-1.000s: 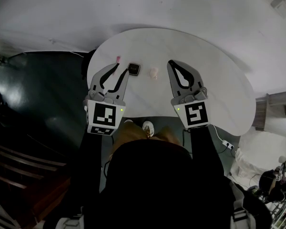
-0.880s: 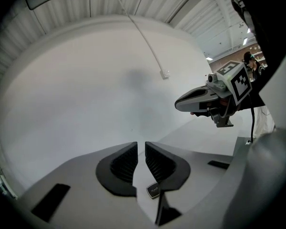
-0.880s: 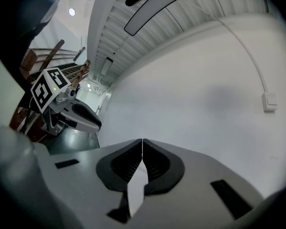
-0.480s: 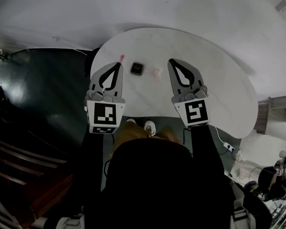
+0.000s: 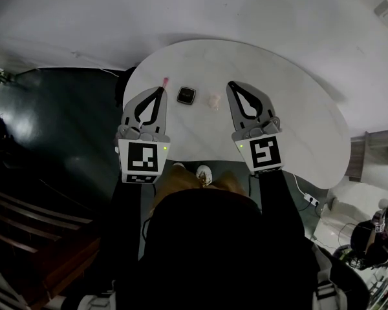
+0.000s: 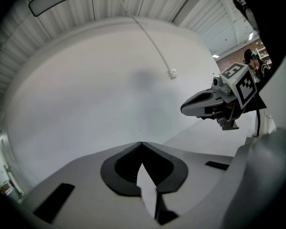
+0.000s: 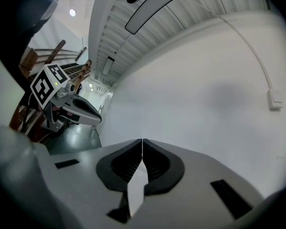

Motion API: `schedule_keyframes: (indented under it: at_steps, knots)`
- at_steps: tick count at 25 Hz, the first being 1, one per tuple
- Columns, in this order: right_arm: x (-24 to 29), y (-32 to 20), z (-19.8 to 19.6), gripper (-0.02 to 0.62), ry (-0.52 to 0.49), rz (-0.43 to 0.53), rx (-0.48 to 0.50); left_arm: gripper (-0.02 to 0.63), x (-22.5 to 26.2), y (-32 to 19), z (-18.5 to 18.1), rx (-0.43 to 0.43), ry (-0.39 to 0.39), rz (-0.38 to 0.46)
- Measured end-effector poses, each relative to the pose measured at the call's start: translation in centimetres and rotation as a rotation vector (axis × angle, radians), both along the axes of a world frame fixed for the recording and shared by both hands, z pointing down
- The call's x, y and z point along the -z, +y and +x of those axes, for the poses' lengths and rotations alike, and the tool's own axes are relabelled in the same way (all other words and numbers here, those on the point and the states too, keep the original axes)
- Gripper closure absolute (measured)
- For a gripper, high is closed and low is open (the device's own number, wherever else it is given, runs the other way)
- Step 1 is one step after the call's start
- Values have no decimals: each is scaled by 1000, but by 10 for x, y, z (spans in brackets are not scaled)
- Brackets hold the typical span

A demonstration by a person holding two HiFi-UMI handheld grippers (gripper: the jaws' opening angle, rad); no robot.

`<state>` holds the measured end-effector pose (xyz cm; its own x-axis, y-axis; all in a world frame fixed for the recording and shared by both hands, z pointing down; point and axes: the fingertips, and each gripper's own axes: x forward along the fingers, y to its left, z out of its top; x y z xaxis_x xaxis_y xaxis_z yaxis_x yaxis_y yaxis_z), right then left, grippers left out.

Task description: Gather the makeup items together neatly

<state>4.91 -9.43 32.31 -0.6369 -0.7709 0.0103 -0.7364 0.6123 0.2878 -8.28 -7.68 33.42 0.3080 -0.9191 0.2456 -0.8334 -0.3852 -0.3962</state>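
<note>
In the head view three makeup items lie on the white rounded table: a thin pink stick at the left, a small black square compact in the middle, and a pale pink puff-like item to its right. My left gripper hovers just below the pink stick, jaws shut and empty. My right gripper hangs right of the pale item, also shut with nothing held. Both gripper views look at a white wall over closed jaws, the left gripper and the right gripper; no makeup item appears there.
The table's left edge drops to a dark floor. A white wall lies beyond the table. A cable and power strip lie near the table's near right edge. Wooden stairs are at lower left.
The left gripper's jaws have closed from open to shut. Both grippers stay almost in place; the makeup items have not moved on the table.
</note>
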Motion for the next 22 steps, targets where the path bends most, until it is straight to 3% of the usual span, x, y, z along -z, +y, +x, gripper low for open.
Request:
schedule_keyframes:
  at_steps: [22]
  knots:
    - [-7, -4, 2, 569, 53, -28, -15, 591, 2, -8, 1, -5, -6, 4]
